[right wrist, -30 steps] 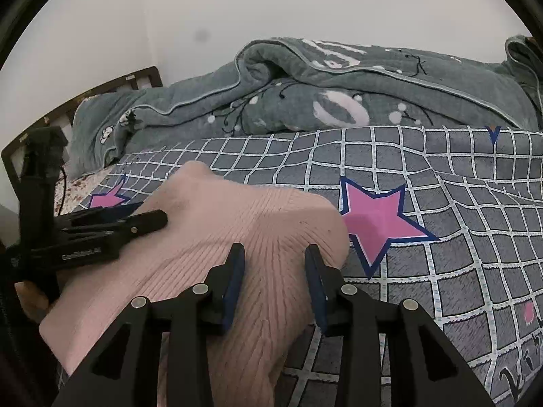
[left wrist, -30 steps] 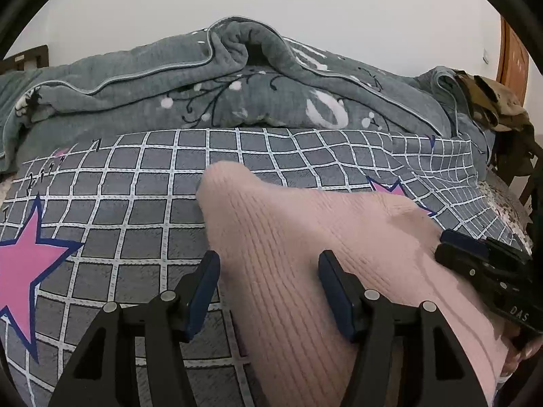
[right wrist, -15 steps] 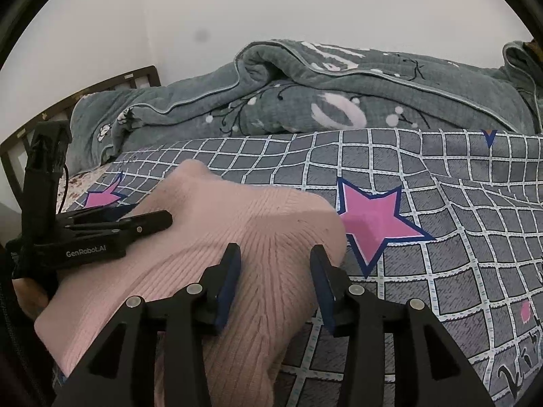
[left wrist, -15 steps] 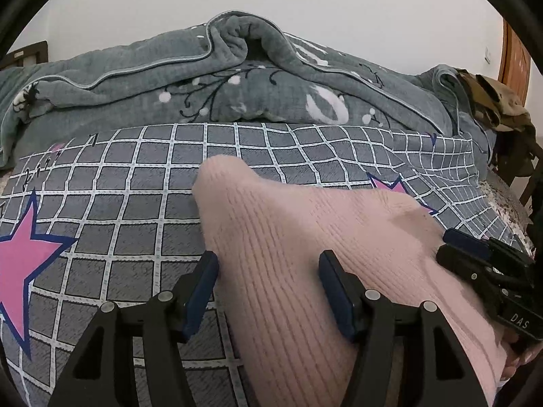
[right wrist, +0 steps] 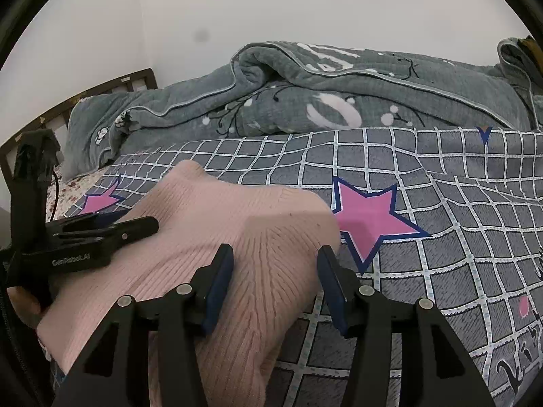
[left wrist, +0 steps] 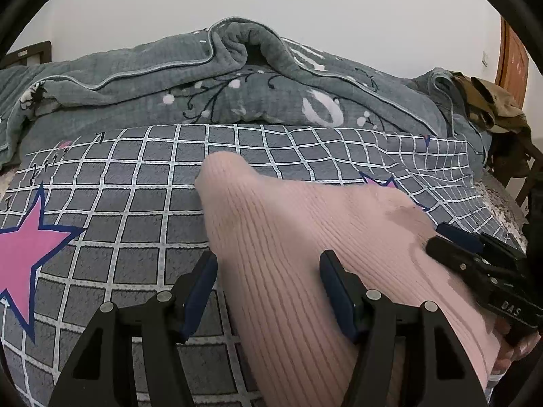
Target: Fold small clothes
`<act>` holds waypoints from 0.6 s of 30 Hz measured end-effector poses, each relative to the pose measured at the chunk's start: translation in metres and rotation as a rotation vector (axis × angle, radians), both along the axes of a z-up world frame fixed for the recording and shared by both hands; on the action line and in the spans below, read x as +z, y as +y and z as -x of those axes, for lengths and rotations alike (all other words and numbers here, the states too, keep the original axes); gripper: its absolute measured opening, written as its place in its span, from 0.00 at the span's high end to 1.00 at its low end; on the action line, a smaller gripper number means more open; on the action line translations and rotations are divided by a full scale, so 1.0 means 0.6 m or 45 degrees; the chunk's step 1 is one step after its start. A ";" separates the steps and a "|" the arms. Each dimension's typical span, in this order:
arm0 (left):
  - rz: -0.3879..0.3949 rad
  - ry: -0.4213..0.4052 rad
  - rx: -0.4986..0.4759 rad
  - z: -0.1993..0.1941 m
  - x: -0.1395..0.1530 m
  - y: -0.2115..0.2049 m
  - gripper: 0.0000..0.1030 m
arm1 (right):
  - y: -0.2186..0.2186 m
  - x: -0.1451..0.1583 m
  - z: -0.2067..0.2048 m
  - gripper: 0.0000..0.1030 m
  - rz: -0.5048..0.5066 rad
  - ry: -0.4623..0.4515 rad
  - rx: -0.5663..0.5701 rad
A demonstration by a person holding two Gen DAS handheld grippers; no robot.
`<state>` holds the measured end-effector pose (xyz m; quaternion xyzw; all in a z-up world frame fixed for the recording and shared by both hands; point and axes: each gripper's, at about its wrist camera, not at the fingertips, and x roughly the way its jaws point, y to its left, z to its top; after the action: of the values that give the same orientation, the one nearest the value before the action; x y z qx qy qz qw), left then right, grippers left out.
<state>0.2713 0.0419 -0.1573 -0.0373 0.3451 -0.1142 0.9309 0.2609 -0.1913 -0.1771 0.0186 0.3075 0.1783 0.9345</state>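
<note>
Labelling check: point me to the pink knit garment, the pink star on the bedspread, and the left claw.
pink knit garment (left wrist: 305,237): left wrist view, ribbed middle.
pink star (right wrist: 370,217): right wrist view, centre of star.
left claw (left wrist: 268,291): left wrist view, midway between fingertips.

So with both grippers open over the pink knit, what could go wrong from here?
1. The left gripper straddles the pink knit garment's edge, one finger over the checked bedsheet; closing may pinch sheet too.
2. The right gripper sits at the folded corner beside the pink star; a thick, soft fold could slip from the fingers.
</note>
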 end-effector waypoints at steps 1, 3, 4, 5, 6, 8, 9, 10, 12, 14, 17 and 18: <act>-0.003 -0.004 -0.002 0.002 0.000 -0.001 0.41 | 0.000 0.000 0.001 0.51 0.001 -0.001 -0.001; -0.012 -0.017 -0.008 0.010 0.002 -0.002 0.41 | 0.000 0.000 0.002 0.51 0.005 -0.004 -0.001; -0.018 -0.022 -0.010 0.014 0.003 -0.003 0.41 | 0.001 0.001 0.003 0.51 0.007 -0.006 -0.003; -0.022 -0.026 -0.009 0.017 0.004 -0.004 0.41 | 0.000 0.001 0.004 0.51 0.008 -0.008 -0.003; -0.027 -0.032 -0.010 0.021 0.006 -0.004 0.41 | 0.000 0.001 0.005 0.50 0.010 -0.009 -0.004; -0.043 -0.044 -0.010 0.028 0.009 -0.005 0.41 | 0.000 0.001 0.007 0.50 0.014 -0.015 -0.008; -0.051 -0.051 -0.012 0.031 0.010 -0.006 0.41 | 0.001 0.002 0.007 0.50 0.017 -0.017 -0.008; -0.055 -0.055 -0.014 0.033 0.011 -0.007 0.41 | 0.001 0.002 0.008 0.50 0.019 -0.018 -0.008; -0.058 -0.062 -0.016 0.039 0.013 -0.007 0.41 | 0.000 0.003 0.008 0.50 0.020 -0.021 -0.008; -0.059 -0.064 -0.022 0.044 0.015 -0.007 0.41 | 0.000 0.002 0.008 0.50 0.017 -0.020 -0.007; -0.062 -0.068 -0.026 0.049 0.016 -0.007 0.41 | -0.002 0.002 0.008 0.50 0.009 -0.012 -0.003; -0.063 -0.069 -0.026 0.050 0.016 -0.007 0.41 | -0.003 0.002 0.008 0.50 0.007 -0.010 -0.003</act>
<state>0.2413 0.0378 -0.1476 -0.0075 0.3230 -0.1161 0.9392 0.2561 -0.1929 -0.1760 0.0159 0.3043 0.1765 0.9360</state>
